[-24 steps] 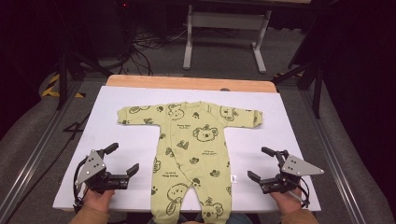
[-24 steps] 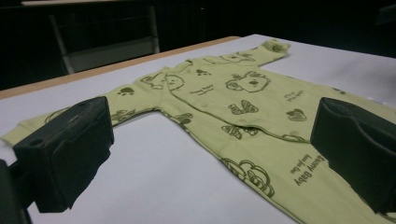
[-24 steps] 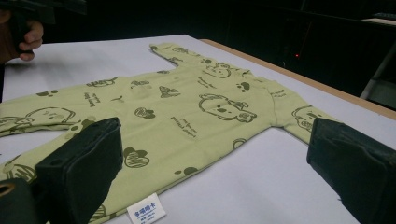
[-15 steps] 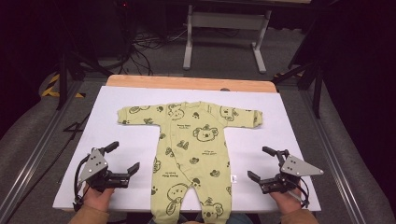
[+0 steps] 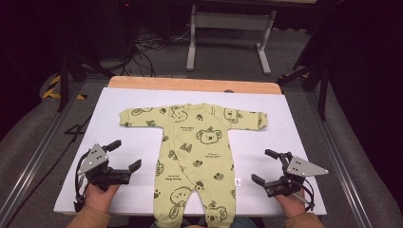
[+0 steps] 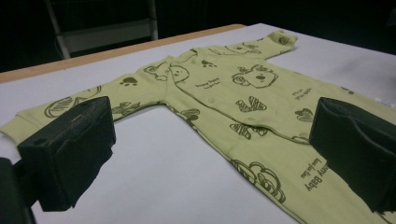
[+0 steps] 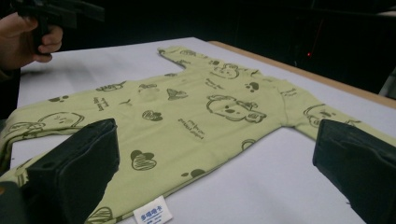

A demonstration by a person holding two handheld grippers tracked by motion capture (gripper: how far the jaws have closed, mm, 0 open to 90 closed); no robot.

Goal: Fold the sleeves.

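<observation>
Baby romper [image 5: 197, 152] flat on desk [image 5: 294, 118] | left tool [image 5: 124, 159], right tool [image 5: 266, 166]: jaws apart, empty | advice: pinch single fabric edges, lift evenly, avoid dragging.

I am working in what looks like a lab or recording room, not a home. My table [image 5: 294, 137] is a wooden board covered by a plain white sheet, set among dark, unlit surroundings. The floor [image 5: 228, 57] is grey carpet, with loose black cables [image 5: 152, 45] trailing across it behind the table. A metal stand [image 5: 228, 28] with a grey frame sits farther back. Metal rails [image 5: 33, 161] run along both sides of the table, and yellow-and-black warning tape [image 5: 52, 90] marks the floor at the left.
</observation>
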